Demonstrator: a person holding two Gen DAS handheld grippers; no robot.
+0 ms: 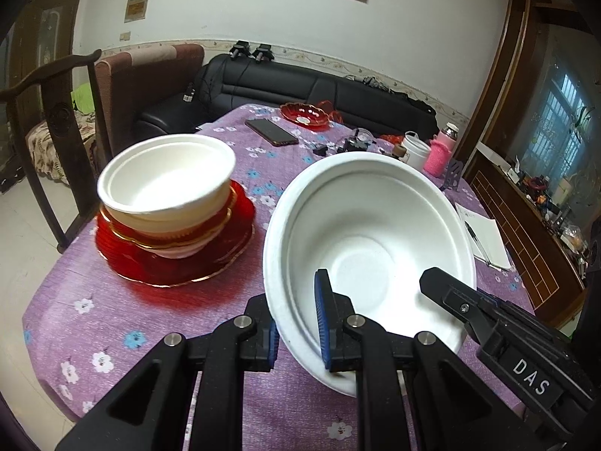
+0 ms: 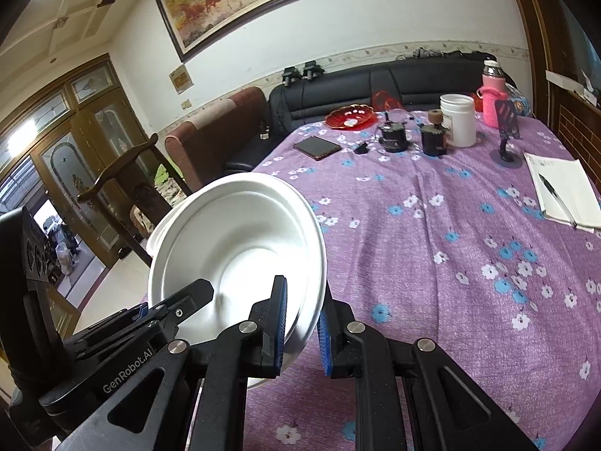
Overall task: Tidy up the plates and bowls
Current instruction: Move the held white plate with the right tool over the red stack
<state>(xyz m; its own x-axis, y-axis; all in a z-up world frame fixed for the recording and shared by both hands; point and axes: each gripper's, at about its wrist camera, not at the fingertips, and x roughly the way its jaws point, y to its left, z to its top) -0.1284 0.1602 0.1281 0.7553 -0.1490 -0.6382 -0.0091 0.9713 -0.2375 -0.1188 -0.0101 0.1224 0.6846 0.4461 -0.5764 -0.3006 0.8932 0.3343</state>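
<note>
**Both grippers pinch one white bowl over the desk**

"DAS" is printed in white on the body of the right gripper (image 1: 432, 282), seen from the left wrist camera; "GenRobot.AI" is printed on the left gripper (image 2: 195, 293), seen from the right wrist camera. No other writing is legible.

The white bowl (image 1: 370, 248) is held tilted above the purple flowered desk (image 1: 124, 315). The left gripper (image 1: 298, 330) has its fingers narrowed on the bowl's near rim, one pad inside and one outside. The right gripper (image 2: 302, 323) grips the rim the same way on the opposite side.

Left of the held bowl, a stack of white bowls and red plates (image 1: 169, 210) sits on the desk. Beyond the bowl lie a phone (image 1: 271, 131), a red dish (image 1: 307, 113), a white jar (image 1: 415, 148) and a pink bottle (image 1: 441, 150). To its right is a notebook (image 1: 484, 233) with a pen (image 1: 474, 238) on it.
</note>
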